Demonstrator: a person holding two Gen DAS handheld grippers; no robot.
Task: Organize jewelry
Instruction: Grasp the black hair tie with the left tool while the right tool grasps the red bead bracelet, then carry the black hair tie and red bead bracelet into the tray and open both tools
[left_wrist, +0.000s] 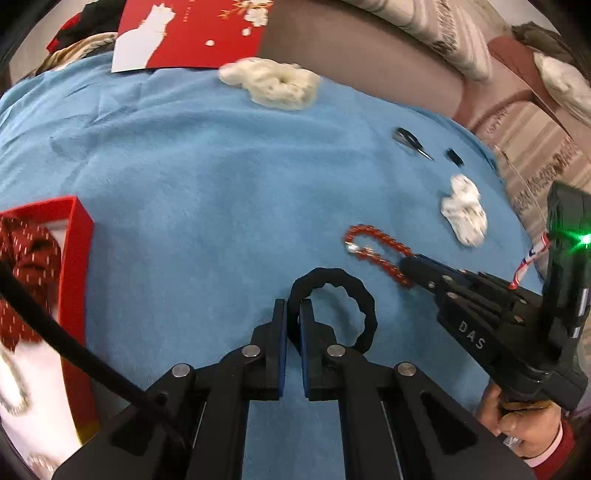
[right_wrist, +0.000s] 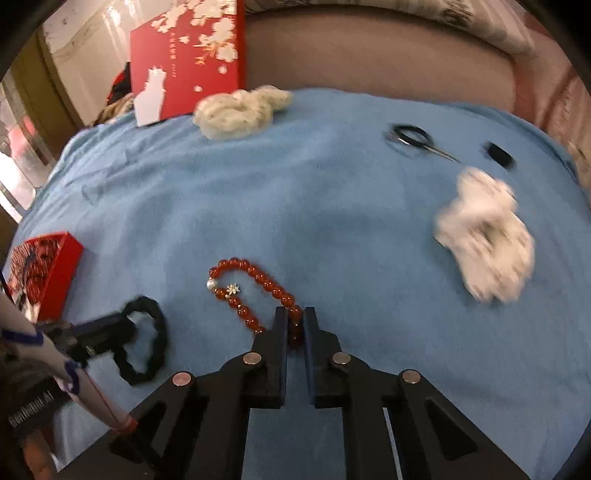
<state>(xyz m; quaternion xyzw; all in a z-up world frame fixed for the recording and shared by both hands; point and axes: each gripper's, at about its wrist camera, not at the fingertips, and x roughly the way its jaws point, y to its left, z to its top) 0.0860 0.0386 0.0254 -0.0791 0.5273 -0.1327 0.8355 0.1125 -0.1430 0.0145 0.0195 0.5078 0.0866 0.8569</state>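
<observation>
The left gripper (left_wrist: 293, 314) has its jaws nearly closed, pinching the one black scrunchie (left_wrist: 354, 295) on the blue cloth (left_wrist: 184, 192). At its 2 o'clock, the right gripper (right_wrist: 295, 325), marked "DAS", clamps the near end of the single red bead bracelet (right_wrist: 255, 284). Two pale scrunchies (right_wrist: 240, 110) (right_wrist: 487, 236) lie at 11 and 2 o'clock.

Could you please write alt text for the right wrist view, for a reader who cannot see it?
The right gripper is shut on a red beaded bracelet lying on a blue fleece cloth. At left, the left gripper pinches a black fabric scrunchie; a red open box sits beyond.
</observation>
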